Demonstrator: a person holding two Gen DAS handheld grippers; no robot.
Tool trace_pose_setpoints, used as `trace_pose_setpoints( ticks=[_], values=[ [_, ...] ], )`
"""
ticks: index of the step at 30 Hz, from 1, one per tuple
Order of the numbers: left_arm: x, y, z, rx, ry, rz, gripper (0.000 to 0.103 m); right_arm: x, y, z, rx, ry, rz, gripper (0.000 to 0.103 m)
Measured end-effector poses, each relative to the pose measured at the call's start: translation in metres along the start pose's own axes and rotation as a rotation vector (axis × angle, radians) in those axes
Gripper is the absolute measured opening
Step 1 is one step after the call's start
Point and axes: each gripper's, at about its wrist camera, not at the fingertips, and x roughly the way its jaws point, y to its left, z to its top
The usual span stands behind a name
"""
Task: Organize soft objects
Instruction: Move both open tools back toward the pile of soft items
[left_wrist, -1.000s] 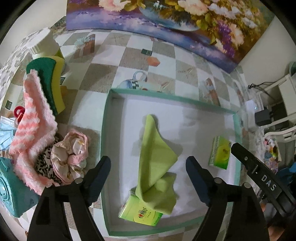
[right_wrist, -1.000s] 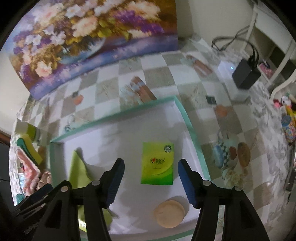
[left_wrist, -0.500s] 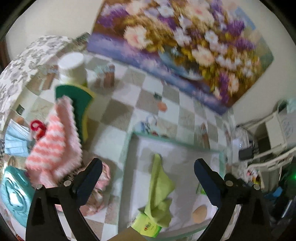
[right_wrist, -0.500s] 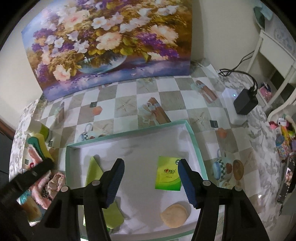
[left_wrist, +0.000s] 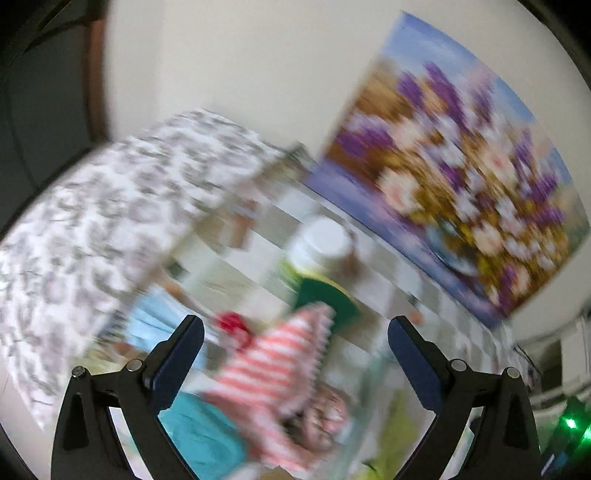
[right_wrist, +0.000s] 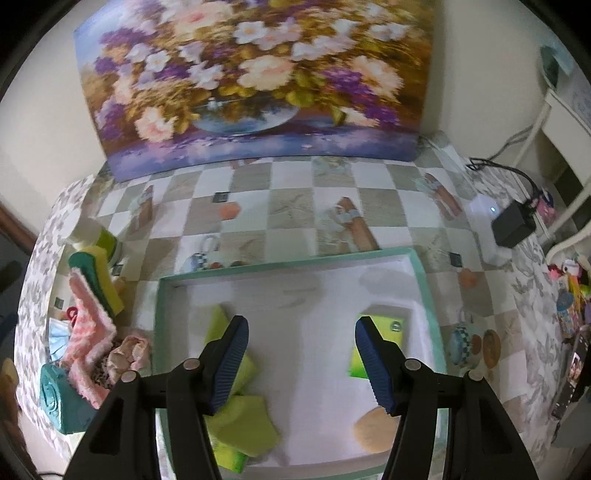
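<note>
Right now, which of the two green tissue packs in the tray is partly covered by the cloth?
The tissue pack at the tray's near left corner, under the green cloth. The other pack lies uncovered on the right.

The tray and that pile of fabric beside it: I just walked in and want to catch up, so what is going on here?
A person with a gripper in each hand is sorting soft things into the white tray. A green cloth, a green tissue pack and a round tan puff lie in it. The right gripper hovers over the tray, jaws apart and empty. The left gripper, jaws wide and empty, faces the pile beside the tray, with the pink striped cloth between its jaws' line of sight.
</note>
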Motion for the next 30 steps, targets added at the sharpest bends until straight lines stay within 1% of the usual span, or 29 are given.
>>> trace_pose_setpoints(
  ticks=[3, 7, 10, 14, 18, 22, 26, 30],
  values=[
    [-0.004, 0.028, 0.011, -0.039, -0.029, 0.055, 0.102, -0.003, 0.021, -0.001, -0.039, -0.01, 0.019, 0.064],
    [-0.006, 0.056, 0.022, -0.048, -0.043, 0.137, 0.103, -0.002, 0.056, -0.005, -0.104, -0.013, 0.051, 0.064],
    [-0.01, 0.075, 0.026, -0.078, -0.06, 0.141, 0.103, -0.001, 0.085, -0.008, -0.151, -0.009, 0.09, 0.064],
    [-0.011, 0.104, 0.032, -0.119, -0.079, 0.166, 0.103, 0.001, 0.12, -0.013, -0.2, -0.003, 0.152, 0.064],
    [-0.01, 0.117, 0.034, -0.12, -0.076, 0.184, 0.103, 0.006, 0.15, -0.018, -0.238, 0.016, 0.201, 0.064],
    [0.001, 0.122, 0.034, -0.095, -0.05, 0.18, 0.103, 0.017, 0.173, -0.023, -0.247, 0.048, 0.259, 0.064],
    [0.019, 0.124, 0.03, -0.085, 0.022, 0.154, 0.103, 0.026, 0.189, -0.027, -0.245, 0.079, 0.322, 0.064],
    [0.035, 0.118, 0.025, -0.033, 0.078, 0.161, 0.103, 0.036, 0.203, -0.032, -0.239, 0.107, 0.366, 0.064]
  ],
)
